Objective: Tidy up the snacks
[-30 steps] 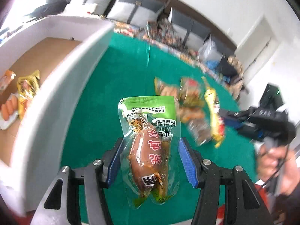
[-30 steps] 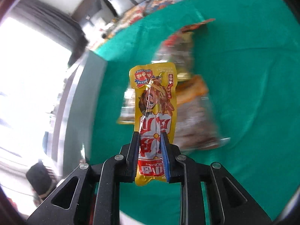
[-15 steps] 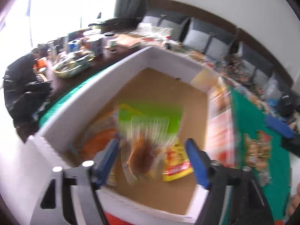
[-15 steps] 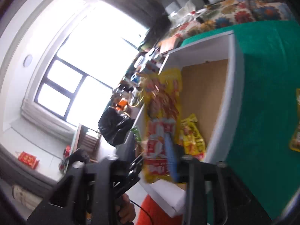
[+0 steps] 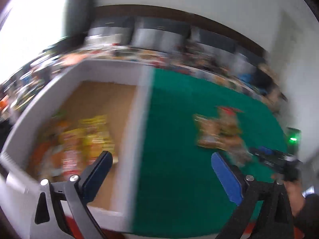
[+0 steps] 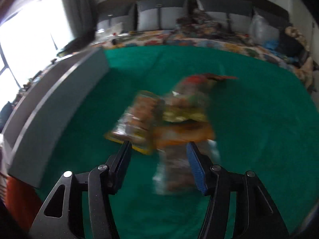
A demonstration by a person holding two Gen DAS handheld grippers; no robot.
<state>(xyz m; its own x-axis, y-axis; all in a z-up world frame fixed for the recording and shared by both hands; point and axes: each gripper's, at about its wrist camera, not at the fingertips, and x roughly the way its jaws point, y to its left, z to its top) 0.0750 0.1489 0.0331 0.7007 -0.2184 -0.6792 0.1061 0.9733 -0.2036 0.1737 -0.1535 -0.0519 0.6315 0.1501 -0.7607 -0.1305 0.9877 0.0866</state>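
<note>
Both views are blurred by motion. In the left wrist view my left gripper [image 5: 161, 159] hangs over the white box's right wall, its jaws opening wide with nothing between them. The white box [image 5: 139, 119] with a brown floor holds several snack packets [image 5: 83, 139], yellow, orange and green. A pile of snack packets [image 5: 219, 131] lies on the green cloth to the right. In the right wrist view my right gripper [image 6: 158, 151] hovers above that pile of snack packets [image 6: 169, 115], its jaws opening and holding nothing. The right gripper [image 5: 275, 159] also shows at the right of the left wrist view.
The green cloth [image 6: 259, 119] covers the table. The box's grey outer wall [image 6: 49, 107] stands at the left in the right wrist view. A sofa with cushions [image 6: 179, 18] and a patterned cloth with clutter run along the back. A hand [image 5: 295, 195] holds the right gripper's handle.
Both packets have left the grippers: the green one and the yellow one are gone from the jaws, which stand open. Both grippers swung over the box and back toward the green cloth.
</note>
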